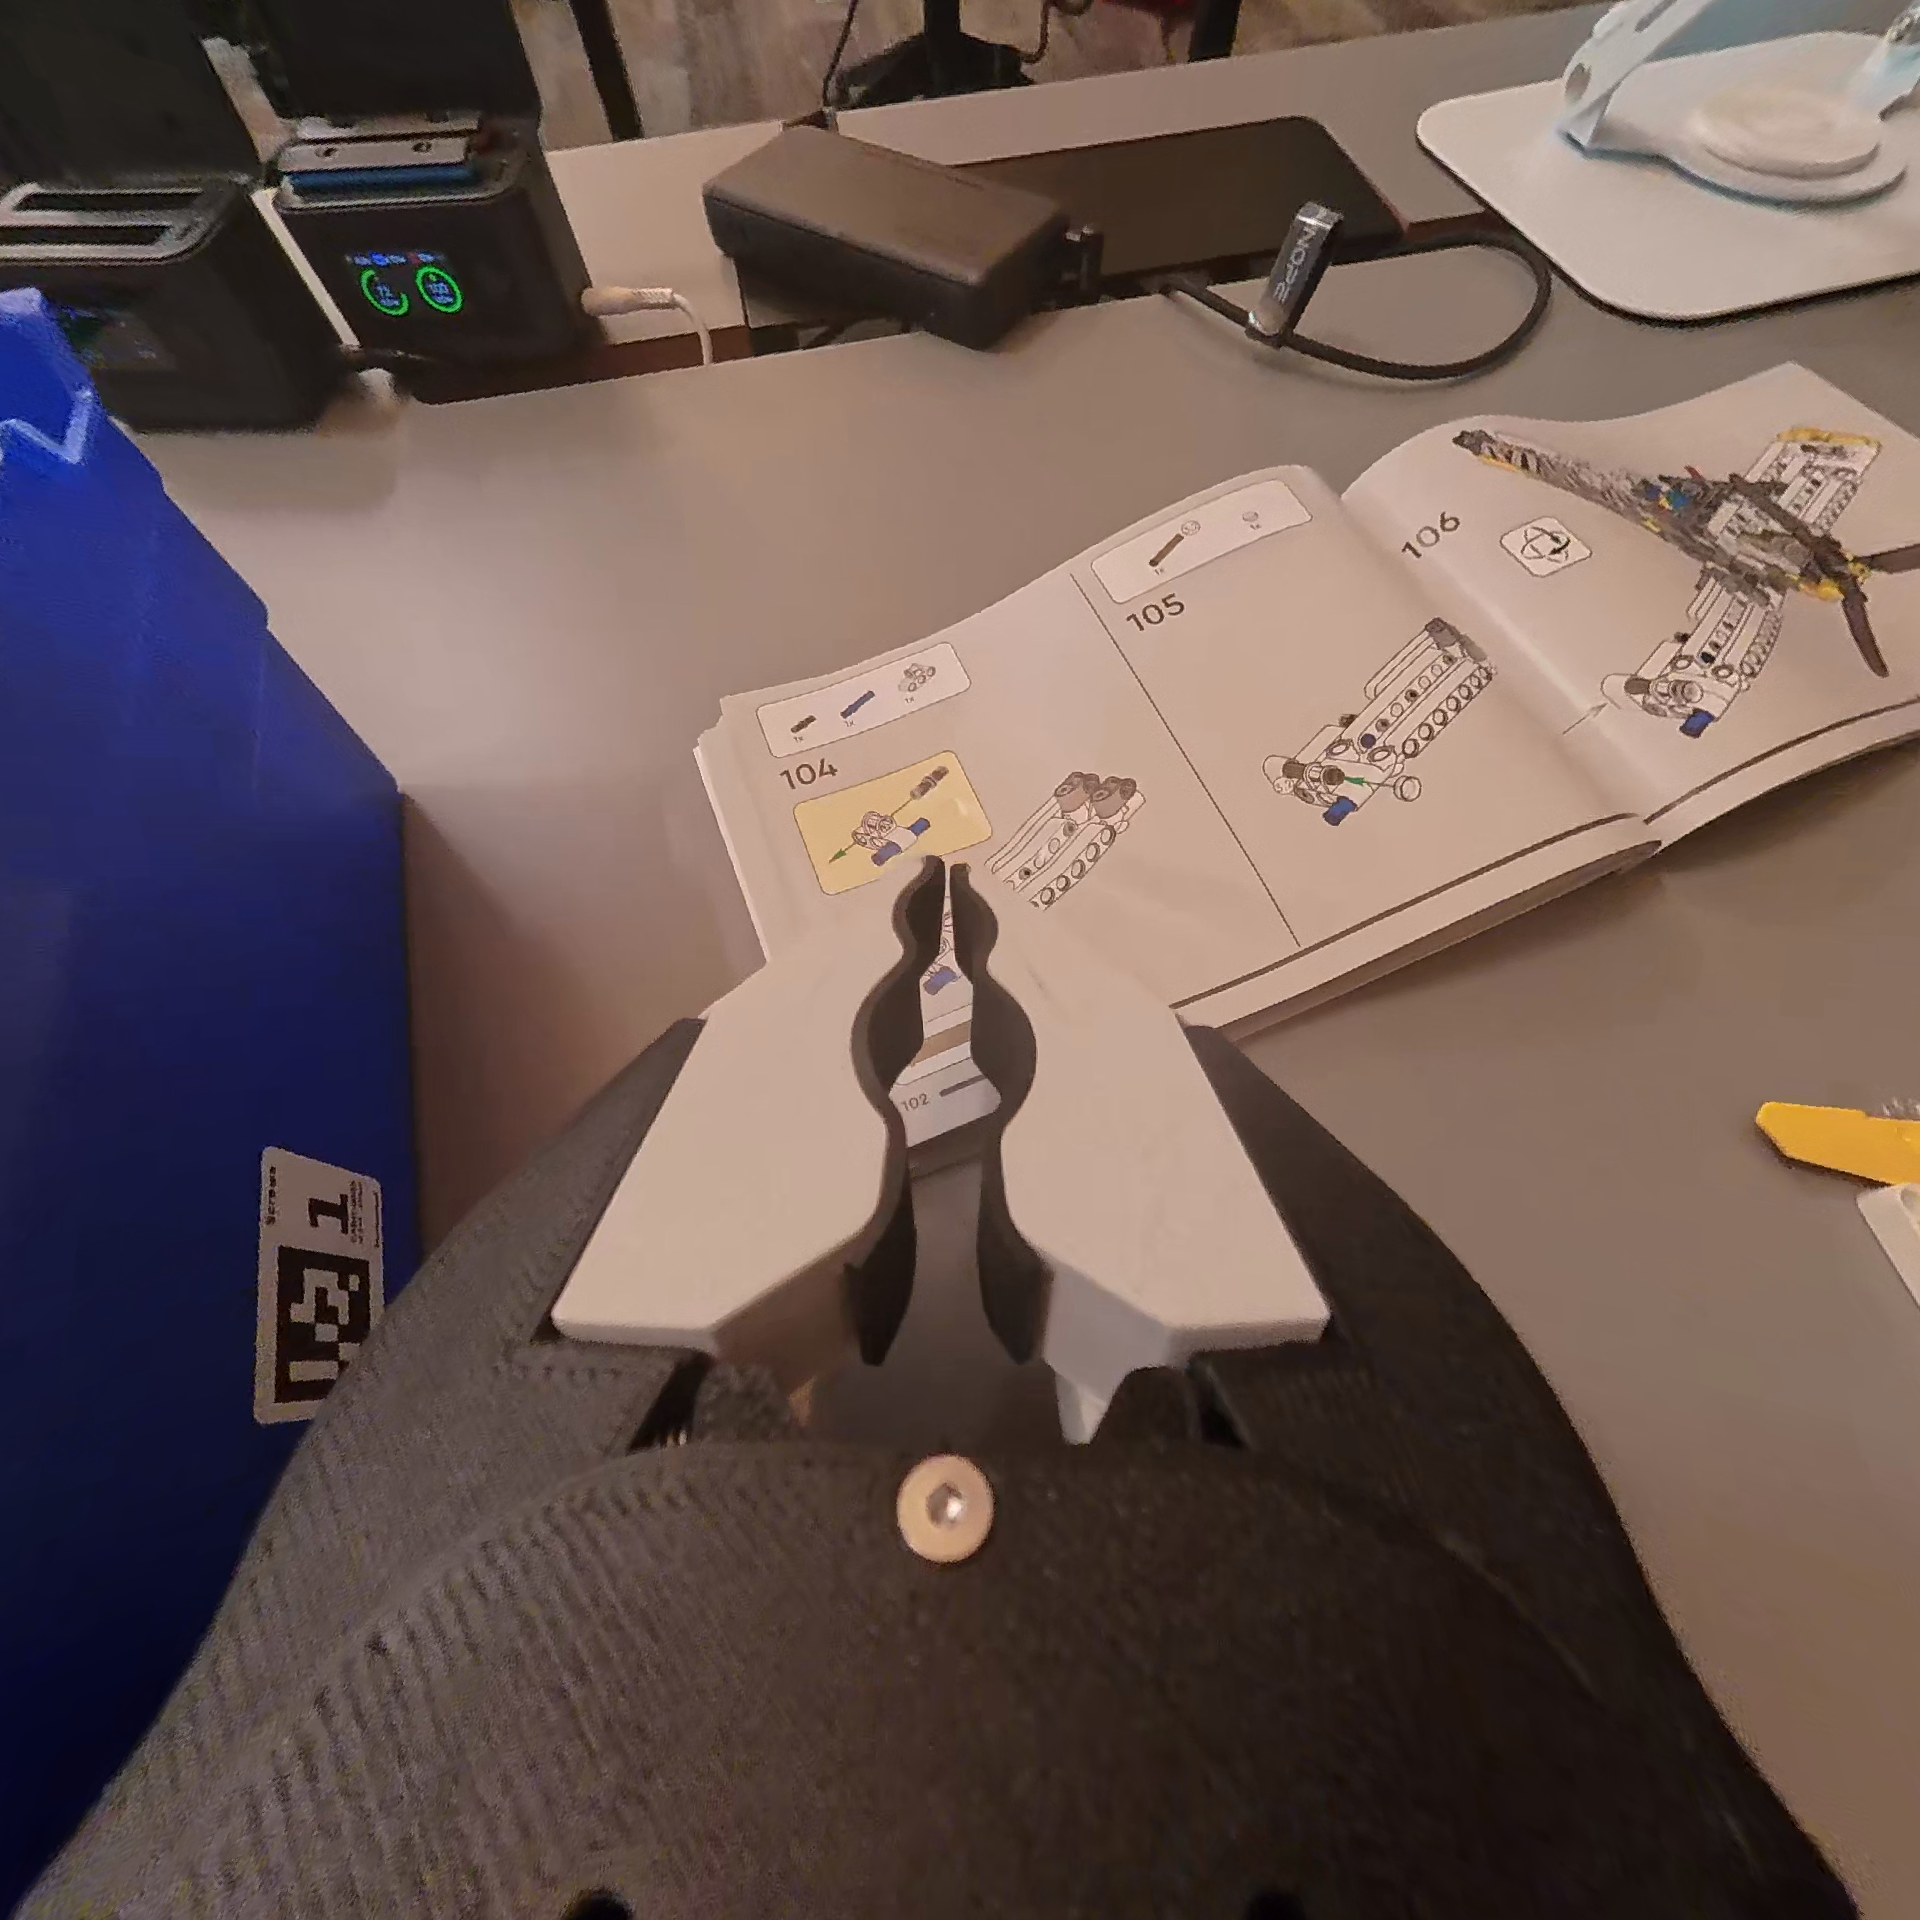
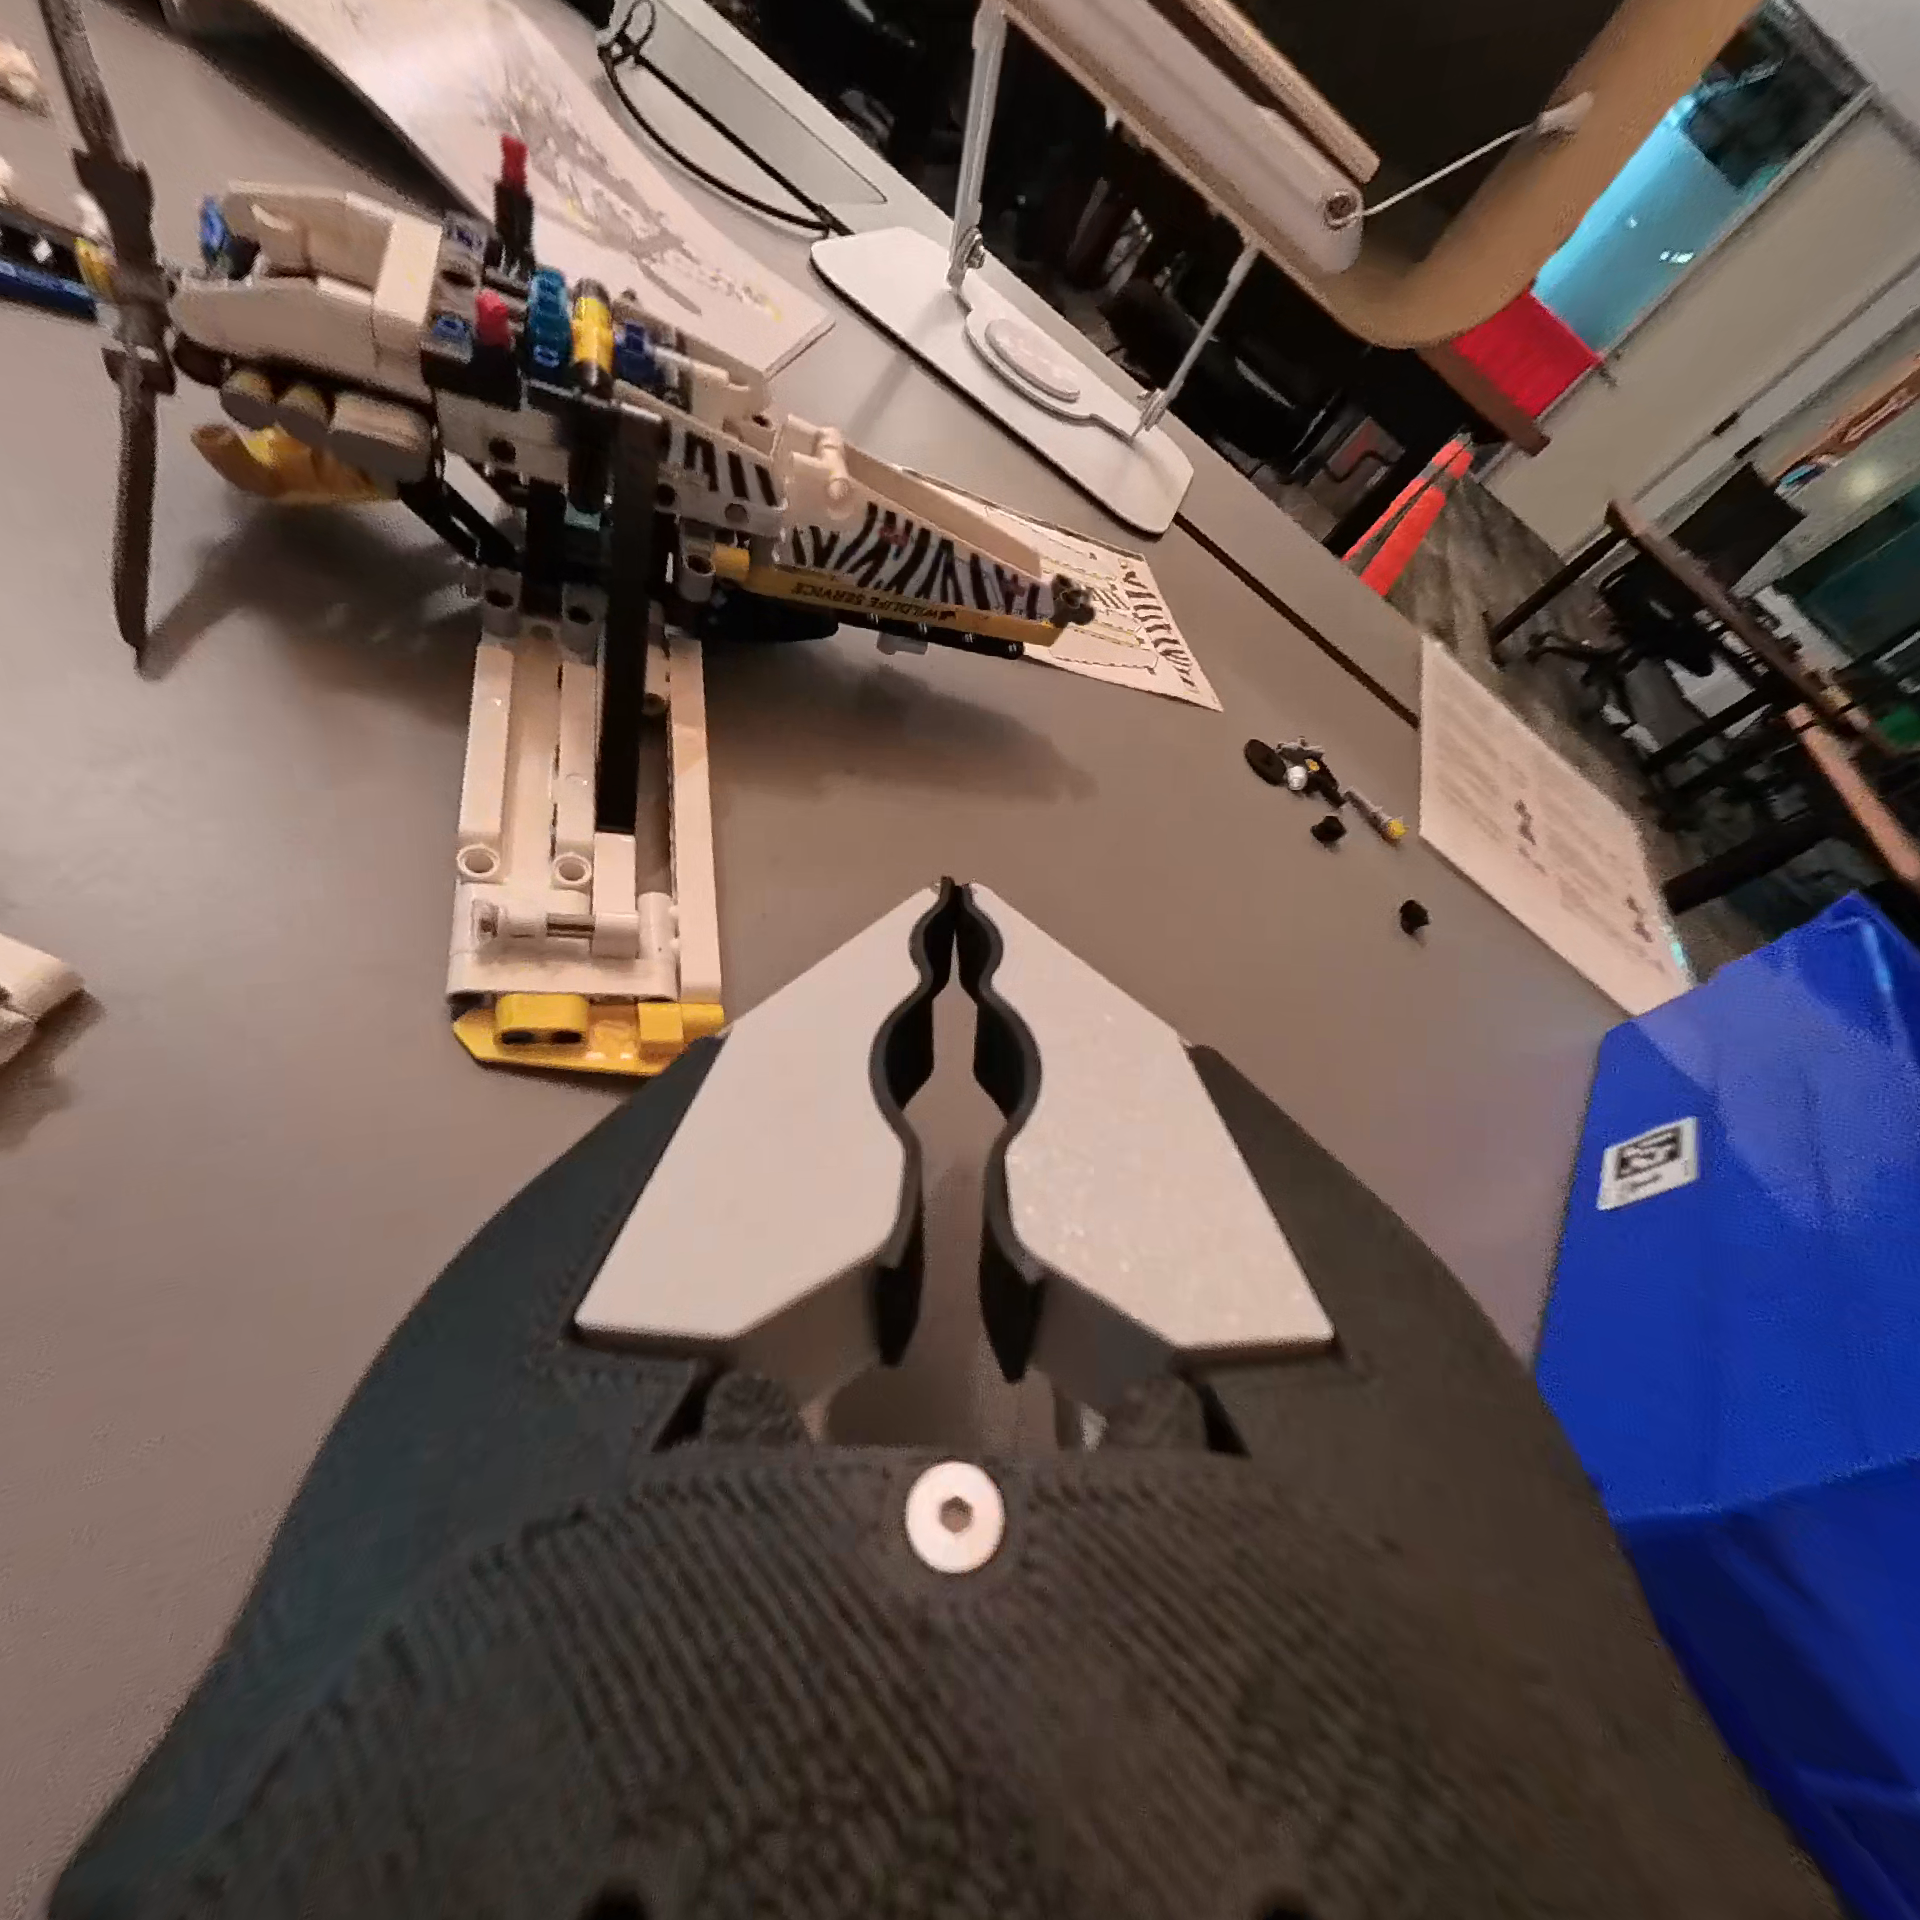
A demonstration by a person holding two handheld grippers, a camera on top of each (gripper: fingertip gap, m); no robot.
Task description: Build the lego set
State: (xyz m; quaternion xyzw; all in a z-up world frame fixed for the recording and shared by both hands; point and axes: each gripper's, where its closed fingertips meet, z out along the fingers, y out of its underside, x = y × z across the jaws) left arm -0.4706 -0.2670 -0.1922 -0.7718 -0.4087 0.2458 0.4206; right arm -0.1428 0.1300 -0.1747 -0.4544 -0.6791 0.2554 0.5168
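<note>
The part-built lego plane (image 2: pixel 499 416), white with zebra stripes, yellow parts and a black propeller, stands on the grey table at upper left in the right wrist view. My right gripper (image 2: pixel 958 889) is shut and empty, hovering just right of the plane's white wing with its yellow tip (image 2: pixel 582 1023). Small black loose pieces (image 2: pixel 1314 779) lie to its far right. In the left wrist view my left gripper (image 1: pixel 943 864) is shut and empty above the near corner of the open instruction booklet (image 1: pixel 1299 707). A yellow piece (image 1: pixel 1839 1141) and a white piece (image 1: pixel 1896 1242) lie at the right edge.
A blue bin stands at the left (image 1: pixel 156 831) and another shows in the right wrist view (image 2: pixel 1756 1299). Black chargers (image 1: pixel 416 270), a black power brick (image 1: pixel 883 234) with cables and a white stand (image 1: pixel 1714 156) sit at the back. A sticker sheet (image 2: pixel 1127 613) and a paper (image 2: pixel 1527 821) lie on the table. Tip to tip, the grippers are about 50 cm apart. The yellow piece (image 1: pixel 1839 1141) is about 15 cm from my left fingertips.
</note>
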